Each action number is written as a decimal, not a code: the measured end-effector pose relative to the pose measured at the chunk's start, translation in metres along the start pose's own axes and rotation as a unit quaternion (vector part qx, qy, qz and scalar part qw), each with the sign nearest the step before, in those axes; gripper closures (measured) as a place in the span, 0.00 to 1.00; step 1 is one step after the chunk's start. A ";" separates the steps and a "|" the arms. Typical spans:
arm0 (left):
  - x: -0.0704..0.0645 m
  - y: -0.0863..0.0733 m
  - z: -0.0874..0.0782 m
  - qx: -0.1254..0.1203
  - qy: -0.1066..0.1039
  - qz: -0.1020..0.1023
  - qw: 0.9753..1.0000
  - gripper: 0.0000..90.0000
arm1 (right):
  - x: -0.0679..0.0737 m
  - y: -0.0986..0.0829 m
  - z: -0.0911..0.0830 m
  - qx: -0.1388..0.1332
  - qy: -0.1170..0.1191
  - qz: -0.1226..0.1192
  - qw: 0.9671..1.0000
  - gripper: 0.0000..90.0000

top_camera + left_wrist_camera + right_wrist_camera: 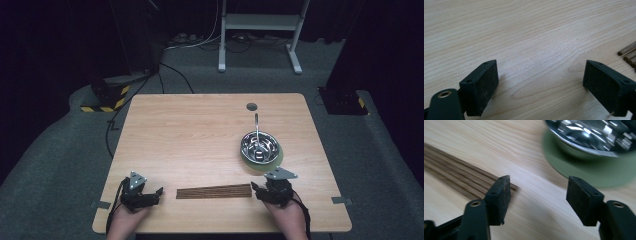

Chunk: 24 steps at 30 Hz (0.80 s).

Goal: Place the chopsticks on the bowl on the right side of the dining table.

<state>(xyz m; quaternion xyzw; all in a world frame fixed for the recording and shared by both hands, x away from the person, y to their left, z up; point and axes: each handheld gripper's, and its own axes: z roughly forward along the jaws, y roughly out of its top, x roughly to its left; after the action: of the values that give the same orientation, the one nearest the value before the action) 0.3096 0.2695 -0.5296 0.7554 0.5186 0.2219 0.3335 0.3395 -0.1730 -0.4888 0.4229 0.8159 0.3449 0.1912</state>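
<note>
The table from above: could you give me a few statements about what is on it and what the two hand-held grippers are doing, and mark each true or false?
1. The strip of thin wooden sticks lies flat between the left gripper and the right gripper. True.
2. The steel bowl stands on a green plate. True.
3. The bowl is empty. False: a metal utensil rests in it, its handle sticking out over the far rim.
4. The right gripper is clamped on the sticks. False: its jaws are apart, with nothing between them.
5. The left gripper is open. True.
</note>
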 end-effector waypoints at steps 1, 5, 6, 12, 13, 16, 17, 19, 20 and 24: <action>0.000 0.000 0.000 0.000 0.000 0.000 1.000 0.14 | 0.007 0.006 0.002 0.003 0.010 -0.007 1.000 0.44; 0.000 0.000 0.000 0.000 -0.002 0.000 1.000 0.15 | 0.031 0.031 0.015 0.012 0.047 -0.041 0.998 0.54; 0.000 0.000 0.000 0.000 -0.002 -0.001 1.000 0.14 | 0.036 0.034 0.018 0.015 0.051 -0.044 0.998 0.56; 0.000 0.000 0.000 0.000 -0.002 -0.001 1.000 0.15 | 0.059 0.049 0.040 0.034 0.082 -0.083 0.993 0.72; 0.000 0.000 0.000 0.000 -0.002 -0.001 1.000 0.15 | 0.062 0.049 0.044 0.036 0.080 -0.088 0.992 0.73; 0.000 0.000 0.000 0.000 -0.002 -0.001 1.000 0.15 | 0.069 0.049 0.052 0.047 0.082 -0.102 0.990 0.77; 0.000 0.000 0.000 0.000 -0.003 -0.001 1.000 0.15 | 0.071 0.049 0.053 0.047 0.084 -0.105 0.990 0.78; 0.000 0.000 0.000 0.000 -0.003 -0.001 1.000 0.15 | 0.074 0.049 0.056 0.048 0.080 -0.110 0.990 0.78; 0.000 0.000 0.000 0.000 -0.003 -0.001 1.000 0.15 | 0.075 0.048 0.057 0.051 0.082 -0.111 0.989 0.78; 0.000 0.000 0.000 0.000 -0.003 -0.001 1.000 0.15 | 0.078 0.047 0.060 0.054 0.079 -0.116 0.989 0.79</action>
<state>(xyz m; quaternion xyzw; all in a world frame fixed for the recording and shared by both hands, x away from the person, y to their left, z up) 0.3093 0.2698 -0.5295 0.7553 0.5185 0.2196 0.3353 0.3575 -0.0662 -0.4975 0.3069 0.8892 0.3084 0.1416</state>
